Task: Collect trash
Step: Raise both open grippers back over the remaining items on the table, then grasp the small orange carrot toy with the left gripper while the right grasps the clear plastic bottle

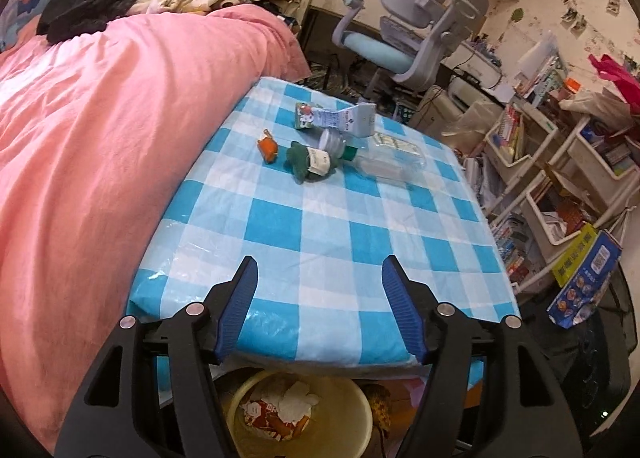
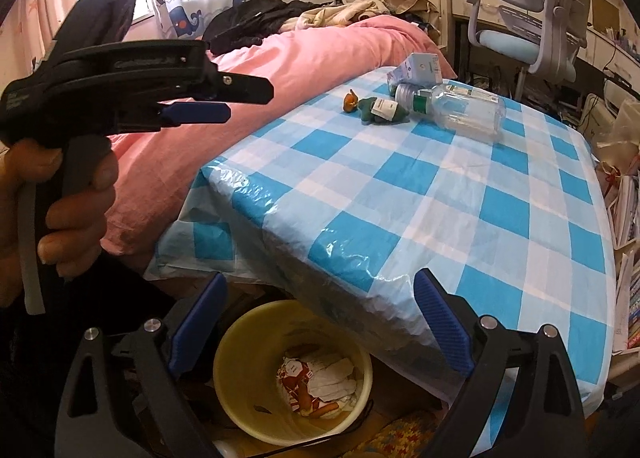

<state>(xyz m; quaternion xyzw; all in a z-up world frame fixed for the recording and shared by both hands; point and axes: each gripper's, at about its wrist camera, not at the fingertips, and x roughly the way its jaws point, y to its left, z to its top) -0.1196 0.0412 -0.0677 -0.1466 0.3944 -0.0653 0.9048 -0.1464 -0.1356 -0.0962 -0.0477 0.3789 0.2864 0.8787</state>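
Note:
On the blue-checked table (image 1: 320, 226) lie a clear plastic bottle (image 1: 388, 162), a flattened blue-white carton (image 1: 340, 120), a small orange wrapper (image 1: 267, 146), a green crumpled piece with a white label (image 1: 308, 162) and a round lid (image 1: 332, 140). They also show in the right wrist view: bottle (image 2: 460, 108), carton (image 2: 416, 68), green piece (image 2: 380, 110), orange wrapper (image 2: 351, 100). A yellow bin (image 1: 300, 414) (image 2: 292, 370) with paper trash stands on the floor below the table's near edge. My left gripper (image 1: 318, 274) is open and empty over the near edge. My right gripper (image 2: 320, 294) is open and empty above the bin.
A bed with a pink duvet (image 1: 100, 130) runs along the table's left side. A grey desk chair (image 1: 416, 38) stands beyond the table. White shelf bins of books (image 1: 560, 186) and a blue box (image 1: 584, 282) crowd the right side.

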